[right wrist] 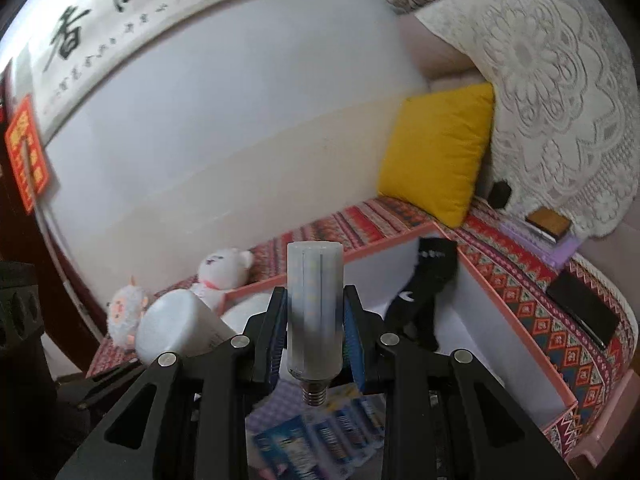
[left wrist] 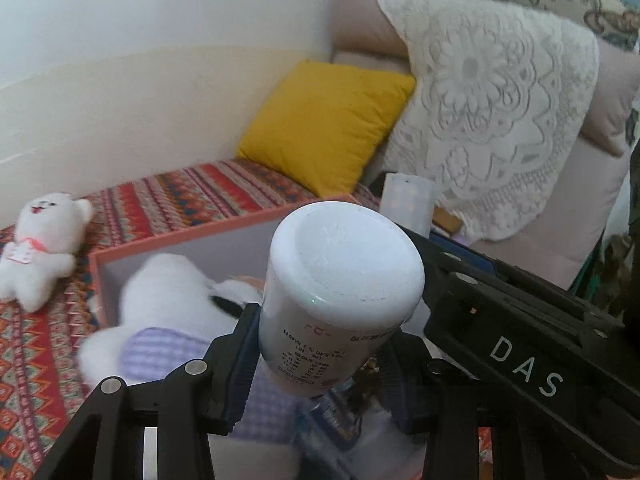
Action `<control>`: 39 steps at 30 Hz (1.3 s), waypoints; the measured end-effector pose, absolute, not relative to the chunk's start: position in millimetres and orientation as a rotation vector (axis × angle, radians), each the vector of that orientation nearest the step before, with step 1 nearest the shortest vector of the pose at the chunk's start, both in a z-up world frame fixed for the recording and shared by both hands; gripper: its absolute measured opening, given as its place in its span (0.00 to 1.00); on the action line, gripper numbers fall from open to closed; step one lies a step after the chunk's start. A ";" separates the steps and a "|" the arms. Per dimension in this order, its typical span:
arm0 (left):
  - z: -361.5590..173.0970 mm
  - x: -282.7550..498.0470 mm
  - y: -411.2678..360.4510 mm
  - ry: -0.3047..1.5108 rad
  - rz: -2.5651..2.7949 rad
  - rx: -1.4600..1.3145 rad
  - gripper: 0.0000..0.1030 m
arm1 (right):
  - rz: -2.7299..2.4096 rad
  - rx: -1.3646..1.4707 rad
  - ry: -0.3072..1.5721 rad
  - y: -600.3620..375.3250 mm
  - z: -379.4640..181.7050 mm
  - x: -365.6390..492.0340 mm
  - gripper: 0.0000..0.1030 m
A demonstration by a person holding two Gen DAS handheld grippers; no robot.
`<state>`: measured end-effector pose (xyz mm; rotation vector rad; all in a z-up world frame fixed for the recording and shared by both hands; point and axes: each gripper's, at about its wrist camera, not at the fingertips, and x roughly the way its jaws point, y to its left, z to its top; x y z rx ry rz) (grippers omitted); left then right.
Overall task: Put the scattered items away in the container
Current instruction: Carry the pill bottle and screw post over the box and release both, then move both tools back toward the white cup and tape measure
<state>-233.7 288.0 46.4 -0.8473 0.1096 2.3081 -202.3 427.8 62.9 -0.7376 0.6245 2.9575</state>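
Fingers (left wrist: 248, 344) around bulb (left wrist: 340, 280)

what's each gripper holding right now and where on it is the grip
The left gripper clamps a white dome bulb by its tapered lower body. The right gripper clamps a corn bulb around its lower cylinder, above the screw base.

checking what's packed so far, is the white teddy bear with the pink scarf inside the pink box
No, the white teddy bear lies on the patterned blanket outside the pink box.
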 end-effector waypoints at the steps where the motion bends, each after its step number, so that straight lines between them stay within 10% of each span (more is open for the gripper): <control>1: 42.7 -236.4 294.7 0.129 2.303 -0.858 0.46 | 2.945 -0.746 0.640 432.4 59.8 -204.6 0.29; 10: 28.2 -248.8 320.0 0.183 2.275 -0.899 0.47 | 2.886 -0.801 0.737 457.0 40.6 -220.8 0.29; 12: 29.6 -248.1 319.5 0.160 2.234 -0.904 0.66 | 2.886 -0.805 0.761 459.1 39.5 -222.4 0.29; 14: 35.8 -241.1 315.7 0.160 2.270 -0.855 0.80 | 2.881 -0.802 0.779 459.0 40.5 -221.0 0.37; 16: 42.5 -236.3 309.5 0.152 2.292 -0.819 0.86 | 2.864 -0.762 0.805 461.6 42.7 -215.7 0.76; 18: 49.2 -232.7 301.3 0.128 2.298 -0.793 0.91 | 2.849 -0.723 0.805 462.8 46.0 -210.7 0.86; 39: 77.4 -218.2 182.6 -0.067 2.460 -0.717 0.96 | 2.987 -0.593 0.670 379.2 81.8 -206.5 0.91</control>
